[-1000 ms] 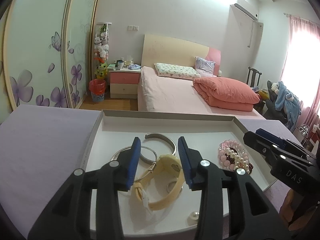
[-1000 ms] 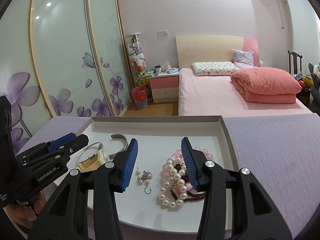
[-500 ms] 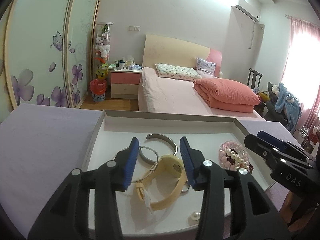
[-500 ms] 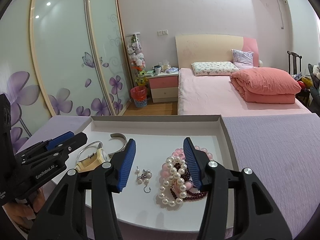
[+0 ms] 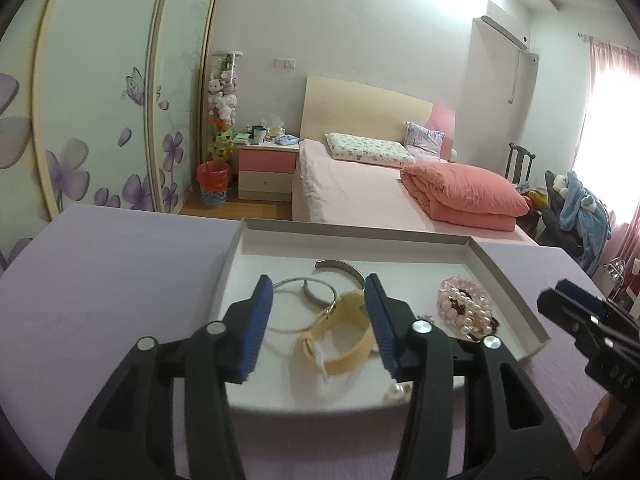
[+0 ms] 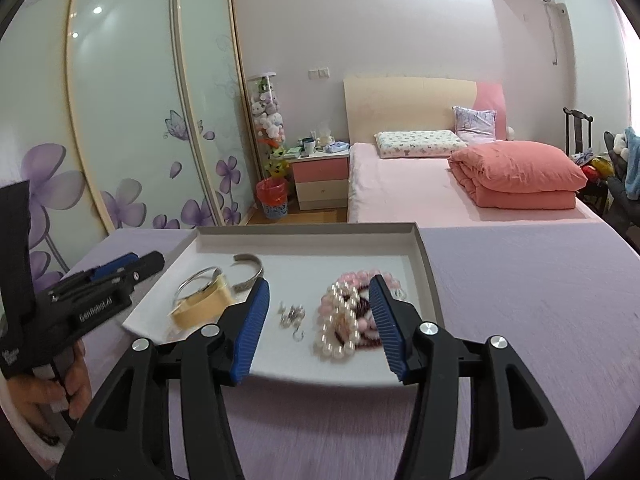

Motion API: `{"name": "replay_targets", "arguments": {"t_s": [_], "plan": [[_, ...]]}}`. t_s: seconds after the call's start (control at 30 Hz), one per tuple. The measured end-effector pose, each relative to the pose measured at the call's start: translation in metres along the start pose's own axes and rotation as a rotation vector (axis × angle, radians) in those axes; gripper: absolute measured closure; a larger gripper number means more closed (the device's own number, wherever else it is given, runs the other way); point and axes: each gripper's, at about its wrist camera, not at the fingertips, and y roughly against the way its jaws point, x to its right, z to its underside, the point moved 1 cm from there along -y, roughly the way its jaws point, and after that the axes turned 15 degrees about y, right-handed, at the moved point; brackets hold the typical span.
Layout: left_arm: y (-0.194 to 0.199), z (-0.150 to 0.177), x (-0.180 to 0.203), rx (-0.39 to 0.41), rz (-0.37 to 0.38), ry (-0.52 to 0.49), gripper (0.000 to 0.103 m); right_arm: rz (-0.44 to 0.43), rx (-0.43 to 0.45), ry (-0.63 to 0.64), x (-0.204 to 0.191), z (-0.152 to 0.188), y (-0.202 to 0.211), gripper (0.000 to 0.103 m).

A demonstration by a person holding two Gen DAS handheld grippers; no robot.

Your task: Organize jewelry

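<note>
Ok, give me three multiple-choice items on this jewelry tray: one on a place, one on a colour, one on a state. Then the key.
1. Where does the bead bracelet pile lie in the tray?
A. right side
B. left side
C. outside it

2. What colour is the watch strap?
A. black
B. cream yellow
C. green

3. How are the left tool and right tool?
A. both open, holding nothing
B. left shut on the watch
C. right shut on the beads

Key: 1 A, the beads sit by the tray's right wall, opposite the bangles. 2 B, the strap is pale yellow in both views. 3 A, each tool's jaws stand wide apart over the tray with nothing pinched between them.
</note>
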Motion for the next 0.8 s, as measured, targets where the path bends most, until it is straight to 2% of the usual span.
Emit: {"name": "replay_targets", "arguments": {"t_s": [0.07,0.2,0.3,0.43,0.63,0.8], "plan": [[0.019,0.004,-0.001,0.011,0.003,-0.008,0.050,-0.001,-0.001,0.005,-0.005,0.004,0.013,0.045],[0.061,0.017,-0.004,0.030,0.007,-0.025,0.036,-0.003,-0.002,0.009,-0.016,0.012,0.040,0.036],[0.093,0.031,-0.008,0.046,0.000,-0.038,0.018,0.010,0.009,0.032,-0.028,0.018,0.064,0.024],[0.136,0.053,-0.015,0.068,0.005,-0.054,0.006,0.026,0.035,0.075,-0.042,0.025,0.098,0.008],[0.177,0.083,-0.025,0.113,0.001,-0.072,0.004,0.031,0.067,0.107,-0.060,0.038,0.130,0.002],[0.201,0.098,-0.032,0.156,-0.019,-0.050,0.004,0.029,0.057,0.047,-0.058,0.050,0.135,0.002]]}}
